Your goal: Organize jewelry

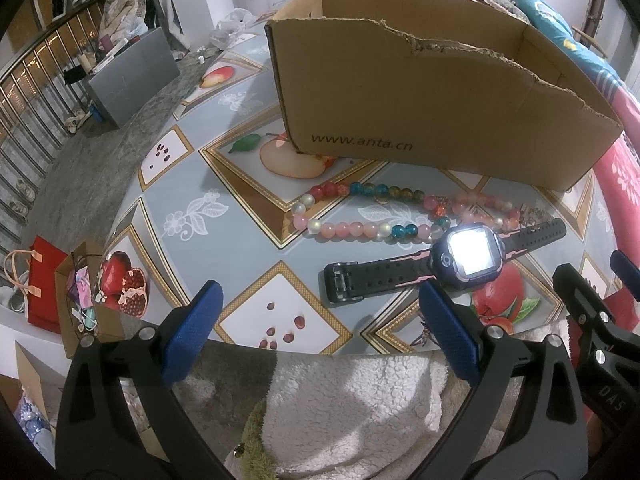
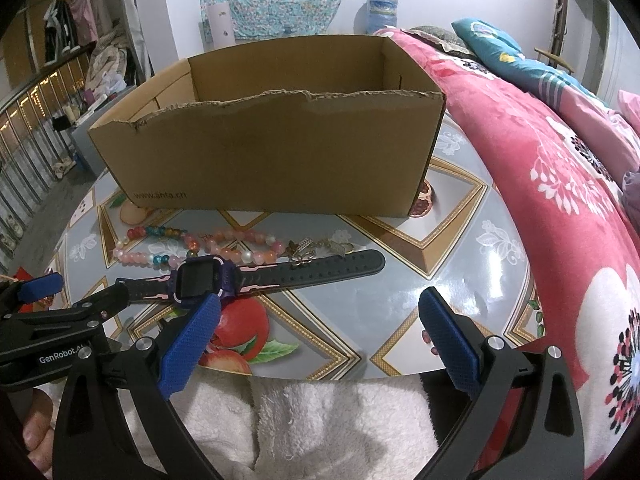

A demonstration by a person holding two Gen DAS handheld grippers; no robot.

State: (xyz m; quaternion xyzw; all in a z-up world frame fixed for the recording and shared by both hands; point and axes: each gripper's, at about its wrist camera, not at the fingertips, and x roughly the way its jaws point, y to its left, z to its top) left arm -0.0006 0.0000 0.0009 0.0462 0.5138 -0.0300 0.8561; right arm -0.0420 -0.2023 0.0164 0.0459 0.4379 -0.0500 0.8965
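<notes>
Both grippers, left and right, gape wide, empty, at the table's near edge. Black-strapped smartwatch touches multicoloured bead bracelet before torn brown cardboard box printed "www.anta.cn"; red floral quilt alongside.

A dark smartwatch, its square screen glaring white in the left wrist view and dark in the right, lies flat with its strap stretched out straight, pink lines running along the black perforated band. Just behind it rests a bead bracelet of pink, pearly, red, teal and amber spheres, laid in an elongated loop, its near side touching or nearly touching the watch case. A second string of pink beads continues to the right, ending beside a small cluster of gold-toned metal jewelry that rests against the strap. Behind them all stands an open cardboard box with a torn front rim, printed "www.anta.cn".
</notes>
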